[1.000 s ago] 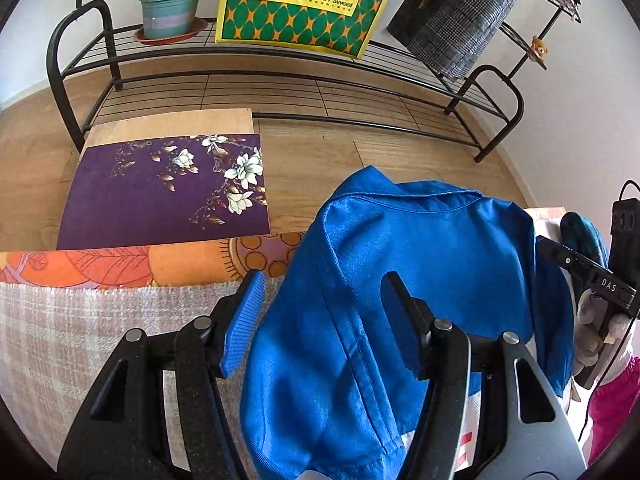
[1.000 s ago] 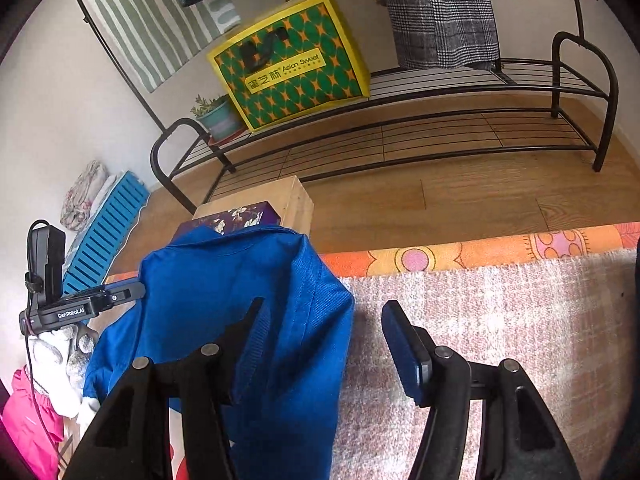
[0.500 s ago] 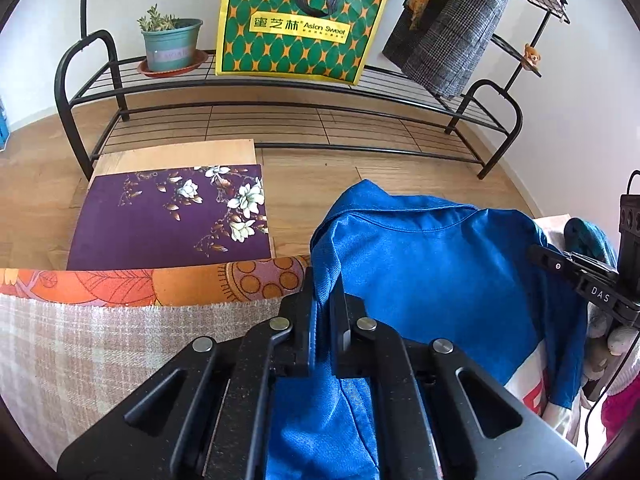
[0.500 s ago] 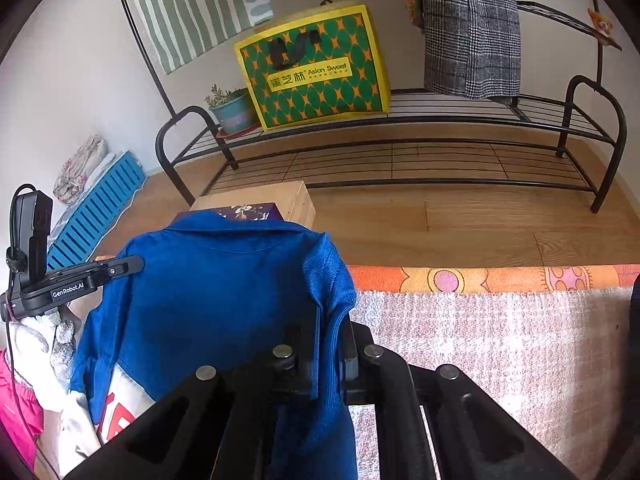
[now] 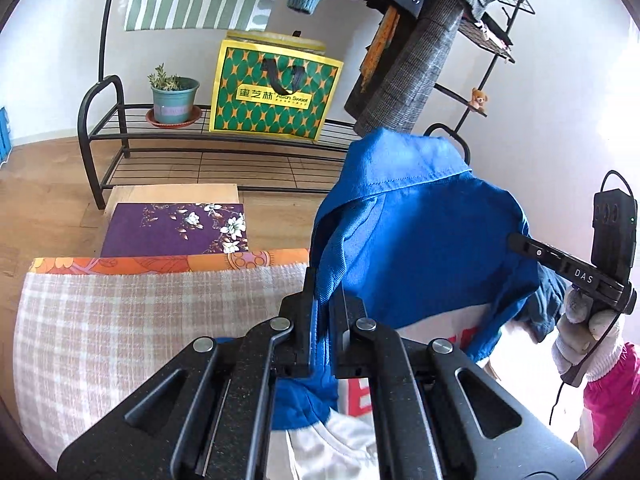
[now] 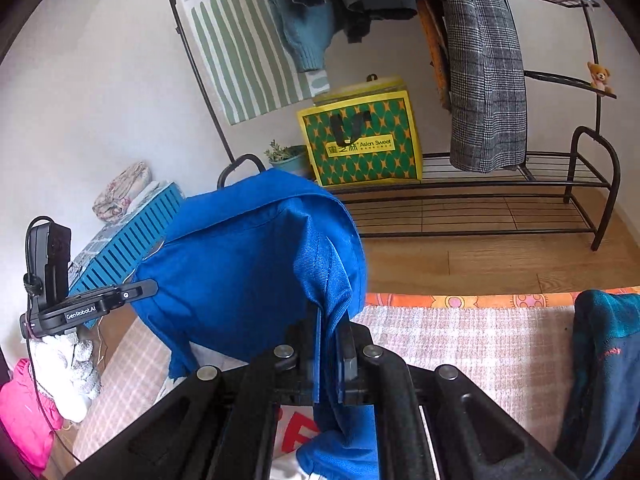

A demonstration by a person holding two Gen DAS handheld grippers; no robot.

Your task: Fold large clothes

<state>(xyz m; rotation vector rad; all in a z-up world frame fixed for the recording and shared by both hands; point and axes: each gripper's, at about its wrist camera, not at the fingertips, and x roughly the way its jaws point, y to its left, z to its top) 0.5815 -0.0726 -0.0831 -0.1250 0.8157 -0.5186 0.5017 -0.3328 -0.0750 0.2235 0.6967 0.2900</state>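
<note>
A blue jacket with a collar and a white lower part with red lettering hangs lifted above the checked blanket. My left gripper is shut on one blue shoulder edge of it. In the right wrist view the same blue jacket drapes over my right gripper, which is shut on the opposite shoulder edge. Each view shows the other gripper's camera bar, held by a gloved hand, at the jacket's far side. The jacket's lower part is hidden behind the gripper bodies.
A dark blue and teal garment lies on the blanket at the right. Beyond the blanket's orange border stand a wooden box with a purple floral cloth, a black rack with a potted plant and a green-yellow bag, and hanging clothes.
Both grippers went from open around the jacket's shoulders to shut on the fabric. Both then rose, lifting the jacket off the blanket, so more of the wall and hanging clothes shows.
</note>
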